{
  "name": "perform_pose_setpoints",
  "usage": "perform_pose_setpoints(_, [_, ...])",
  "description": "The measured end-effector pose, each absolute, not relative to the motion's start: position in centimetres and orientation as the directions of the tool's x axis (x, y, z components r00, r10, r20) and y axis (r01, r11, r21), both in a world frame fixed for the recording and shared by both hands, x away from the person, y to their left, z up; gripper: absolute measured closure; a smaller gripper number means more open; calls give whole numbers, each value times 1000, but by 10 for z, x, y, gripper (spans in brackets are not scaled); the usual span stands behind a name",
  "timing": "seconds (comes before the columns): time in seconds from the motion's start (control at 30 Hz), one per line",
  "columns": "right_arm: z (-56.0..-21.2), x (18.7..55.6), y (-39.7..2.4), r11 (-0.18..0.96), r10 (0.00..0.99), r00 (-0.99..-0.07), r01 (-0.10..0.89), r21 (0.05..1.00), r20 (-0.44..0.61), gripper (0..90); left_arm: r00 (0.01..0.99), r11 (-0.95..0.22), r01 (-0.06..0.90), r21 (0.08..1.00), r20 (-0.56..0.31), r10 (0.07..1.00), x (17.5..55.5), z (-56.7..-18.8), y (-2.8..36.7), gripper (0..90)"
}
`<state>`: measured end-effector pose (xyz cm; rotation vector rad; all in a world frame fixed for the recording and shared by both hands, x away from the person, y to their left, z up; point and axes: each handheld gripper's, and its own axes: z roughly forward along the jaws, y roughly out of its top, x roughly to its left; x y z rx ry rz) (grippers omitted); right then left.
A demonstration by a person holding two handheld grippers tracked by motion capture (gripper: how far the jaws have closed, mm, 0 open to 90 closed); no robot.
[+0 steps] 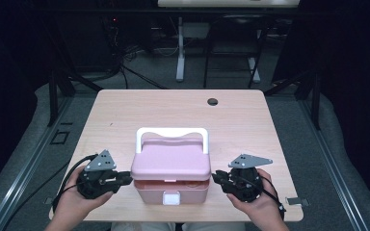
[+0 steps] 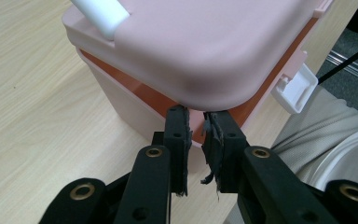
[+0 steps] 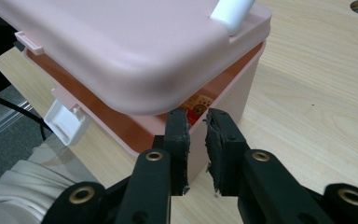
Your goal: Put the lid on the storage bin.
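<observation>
With both sets of jaws tucked under the lid's front corners, I read the step in hand as lifting the lid of the pink box (image 1: 170,185), which sits at lower centre of the high view on the table (image 1: 125,110).

Nearest me, in the left gripper view, my left gripper (image 2: 195,122) has its jaws narrowed to a slim gap, tips under the lid (image 2: 205,46) at centre frame; nothing is pinched between the pads. The right gripper (image 3: 196,119) looks the same in its own view: narrow gap, tips at the lid's underside, gripping nothing that I can see.

To do this well, I would raise both hands evenly, so the lid swings up without twisting. The white latch (image 1: 171,198) at bottom centre hangs loose, so I judge it is already released.

Farther up, the white handle (image 1: 172,133) lies toward the back of the lid; I would keep clear of it. The base could tip or slide, so I'd lift slowly.
</observation>
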<state>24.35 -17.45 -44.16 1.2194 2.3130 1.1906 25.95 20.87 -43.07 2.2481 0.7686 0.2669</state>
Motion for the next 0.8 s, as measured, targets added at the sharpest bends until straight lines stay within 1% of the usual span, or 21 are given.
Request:
perform_pose_setpoints(0.3, [-445, 242, -176, 305, 782, -607, 568, 765, 139, 783, 800, -548, 452, 704, -48, 597, 257, -436, 209, 784])
perform_pose_setpoints(0.67, [-452, 243, -175, 310, 783, -605, 581, 752, 145, 783, 808, -575, 459, 678, -48, 588, 255, -442, 209, 785])
perform_pose_setpoints(0.8, [-453, 244, -177, 304, 786, -600, 587, 750, 150, 783, 800, -579, 470, 667, -44, 598, 255, -446, 212, 782])
